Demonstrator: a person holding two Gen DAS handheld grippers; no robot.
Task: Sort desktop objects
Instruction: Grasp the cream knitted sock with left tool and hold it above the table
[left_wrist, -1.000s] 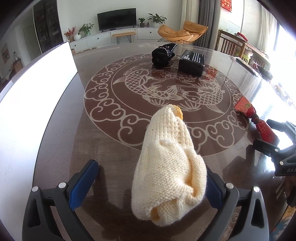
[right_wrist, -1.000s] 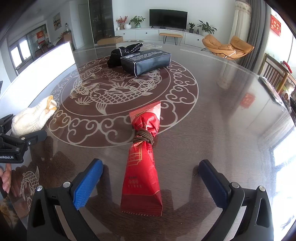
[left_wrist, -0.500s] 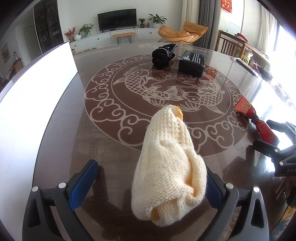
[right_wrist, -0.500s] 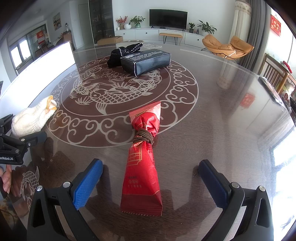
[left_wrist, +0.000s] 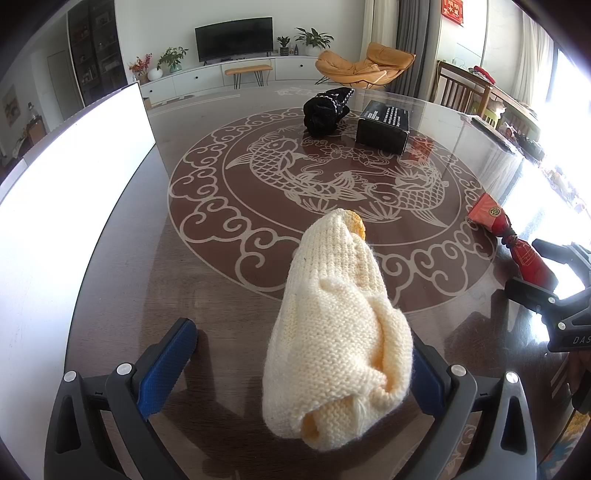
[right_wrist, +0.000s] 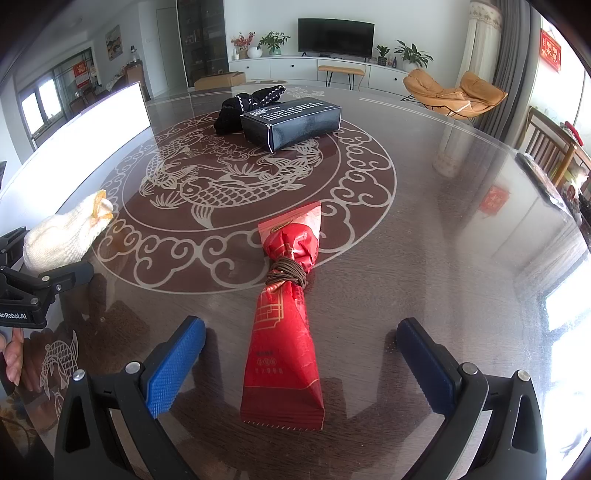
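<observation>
Lying between the spread fingers of the left tongs (left_wrist: 295, 373), a rolled cream knitted glove (left_wrist: 338, 332) points away from the camera toward the fish pattern, its yellow cuff edge at the far tip. It leans against the right blue pad, while the left pad (left_wrist: 166, 369) stands apart from it, so these tongs are open and not squeezing. The right wrist view shows the same glove (right_wrist: 62, 240) off to the left, with the left tongs' black frame around it.

A red wrapped packet (right_wrist: 286, 325), tied round its middle with brown cord, lies on the tabletop (right_wrist: 461, 240) lengthwise between the fingers of the right tongs (right_wrist: 301, 363). Both blue pads stand well clear of it, so the right tongs are open too. In the left wrist view this packet (left_wrist: 517, 247) sits at the right edge, beside the right tongs' frame.

Farther out, a black box (right_wrist: 291, 122) with white print and a bundle of black cloth (right_wrist: 236, 109) rest side by side, touching, at the far rim of the carp medallion. A white board (left_wrist: 74, 184) runs along the left side.
</observation>
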